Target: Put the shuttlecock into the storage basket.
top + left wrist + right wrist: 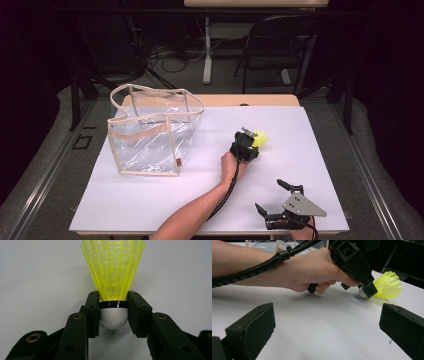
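Yellow plastic mesh fans out ahead of my left gripper (113,315), whose fingers (91,312) are clenched on the white rounded cork of the yellow plastic shuttlecock (113,277), lying right of the middle of the white table (150,200). I judge the pickup secured but the lift not begun. My right gripper (275,197) waits with fingers released near the table's front right corner. Carrying it to the clear plastic tote bag (150,135), standing toward the back left, looks like what remains.

yellow plastic mesh shuttlecock (113,267), matt white tip, glossy black band; clear glossy plastic bag (152,131).
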Demonstrator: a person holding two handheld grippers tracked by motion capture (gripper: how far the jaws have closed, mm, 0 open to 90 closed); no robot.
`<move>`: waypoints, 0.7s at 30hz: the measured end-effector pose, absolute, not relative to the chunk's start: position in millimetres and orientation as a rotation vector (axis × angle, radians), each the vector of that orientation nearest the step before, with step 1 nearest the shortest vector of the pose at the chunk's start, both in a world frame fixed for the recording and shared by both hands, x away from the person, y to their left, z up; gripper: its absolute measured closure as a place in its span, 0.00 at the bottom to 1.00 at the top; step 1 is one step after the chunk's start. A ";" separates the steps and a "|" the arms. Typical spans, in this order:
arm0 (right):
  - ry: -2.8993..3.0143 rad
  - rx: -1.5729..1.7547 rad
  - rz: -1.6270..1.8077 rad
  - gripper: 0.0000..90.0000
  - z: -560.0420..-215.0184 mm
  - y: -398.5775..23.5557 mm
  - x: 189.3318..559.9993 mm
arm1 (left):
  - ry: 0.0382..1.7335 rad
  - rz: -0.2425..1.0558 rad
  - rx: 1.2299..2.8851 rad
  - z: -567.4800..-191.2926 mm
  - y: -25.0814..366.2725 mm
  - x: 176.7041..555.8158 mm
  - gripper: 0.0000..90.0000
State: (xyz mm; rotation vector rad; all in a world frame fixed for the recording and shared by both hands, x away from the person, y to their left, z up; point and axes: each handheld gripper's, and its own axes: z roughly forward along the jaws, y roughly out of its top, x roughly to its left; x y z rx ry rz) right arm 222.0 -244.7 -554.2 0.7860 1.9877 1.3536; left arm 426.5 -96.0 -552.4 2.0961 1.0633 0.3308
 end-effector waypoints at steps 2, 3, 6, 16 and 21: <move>1.987 0.790 1.353 0.00 -554.3 -244.6 221.9 | 1.050 0.335 2.095 -550.1 -95.3 426.0 0.71; 1.987 0.789 1.353 0.00 -554.3 -244.7 222.0 | 1.048 0.331 2.093 -548.9 -94.9 425.6 0.71; 1.987 0.791 1.353 0.00 -554.1 -244.8 221.5 | 1.034 0.331 2.092 -545.7 -93.0 424.8 0.71; 1.988 0.794 1.349 0.00 -554.4 -244.5 222.0 | 0.994 0.348 2.086 -535.5 -83.2 422.6 0.71; 1.990 0.798 1.347 0.00 -554.4 -244.4 222.0 | 0.983 0.350 2.085 -531.4 -76.3 421.2 0.71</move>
